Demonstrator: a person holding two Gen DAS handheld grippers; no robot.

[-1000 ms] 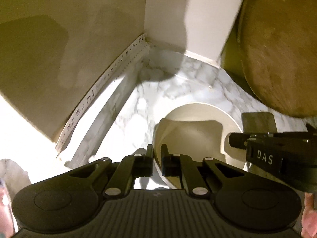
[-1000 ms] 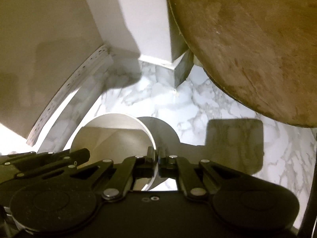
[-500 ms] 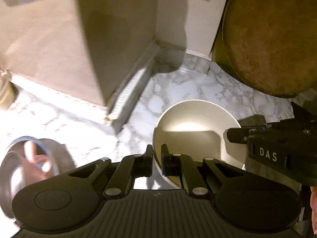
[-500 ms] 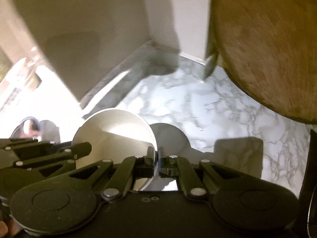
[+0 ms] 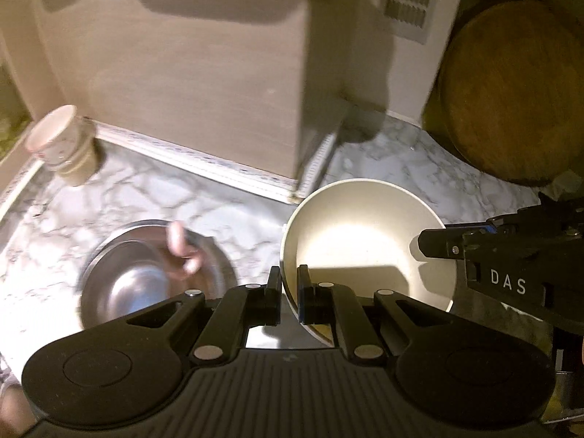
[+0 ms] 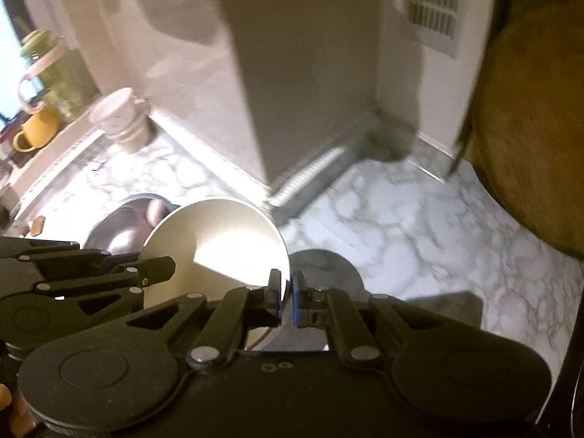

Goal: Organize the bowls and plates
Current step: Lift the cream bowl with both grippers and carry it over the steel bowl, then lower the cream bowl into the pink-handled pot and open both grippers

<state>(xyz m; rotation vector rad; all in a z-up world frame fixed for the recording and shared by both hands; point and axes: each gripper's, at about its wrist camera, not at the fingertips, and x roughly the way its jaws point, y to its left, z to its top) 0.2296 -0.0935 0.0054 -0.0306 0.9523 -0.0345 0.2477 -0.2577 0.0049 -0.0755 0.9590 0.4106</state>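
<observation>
Both grippers carry one cream bowl [image 5: 365, 241] above the marble counter [image 5: 153, 197]. The left gripper [image 5: 289, 292] has its jaws clamped on the bowl's near left rim; the right gripper [image 6: 287, 294] has its jaws clamped on the opposite rim. To the left on the counter sits a steel bowl [image 5: 146, 277], blurred, seemingly with reflections inside. A stack of cups [image 5: 64, 146] stands far left, and a round wooden board [image 5: 511, 91] leans at far right

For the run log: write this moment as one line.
left gripper: shut on cream bowl | right gripper: shut on opposite rim | bowl above marble counter
</observation>
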